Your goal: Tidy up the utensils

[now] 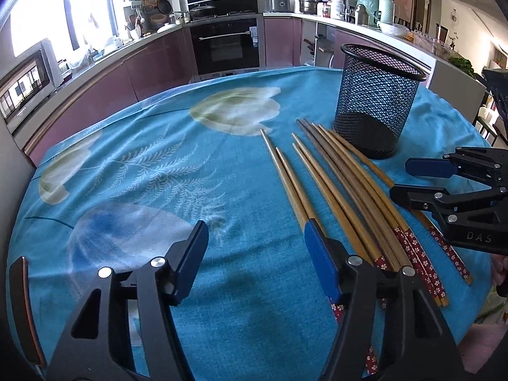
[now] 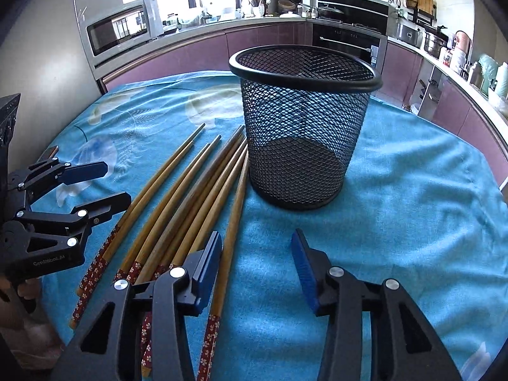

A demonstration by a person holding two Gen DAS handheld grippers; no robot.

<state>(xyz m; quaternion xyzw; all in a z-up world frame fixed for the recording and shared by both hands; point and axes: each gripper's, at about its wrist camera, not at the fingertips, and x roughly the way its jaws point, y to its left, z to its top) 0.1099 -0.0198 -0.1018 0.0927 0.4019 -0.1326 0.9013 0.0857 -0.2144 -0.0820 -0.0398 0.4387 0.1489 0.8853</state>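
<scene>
Several wooden chopsticks [image 1: 343, 190] with red flowered handles lie side by side on the blue tablecloth [image 1: 158, 165]. A black mesh cup [image 1: 377, 101] stands upright and empty just beyond their tips. My left gripper [image 1: 255, 235] is open and empty, low over the cloth, its right finger beside the leftmost chopsticks. My right gripper [image 1: 403, 179] is open to the right of the bundle. In the right wrist view the chopsticks [image 2: 190, 203] lie left of the mesh cup [image 2: 301, 127]. My right gripper [image 2: 257, 247] is open there, with the left gripper [image 2: 117, 184] open at left.
The tablecloth [image 2: 412, 190] covers a round table that drops off at its edges. Behind it runs a kitchen counter with purple cabinets, an oven [image 1: 227, 44] and a microwave [image 2: 123, 28].
</scene>
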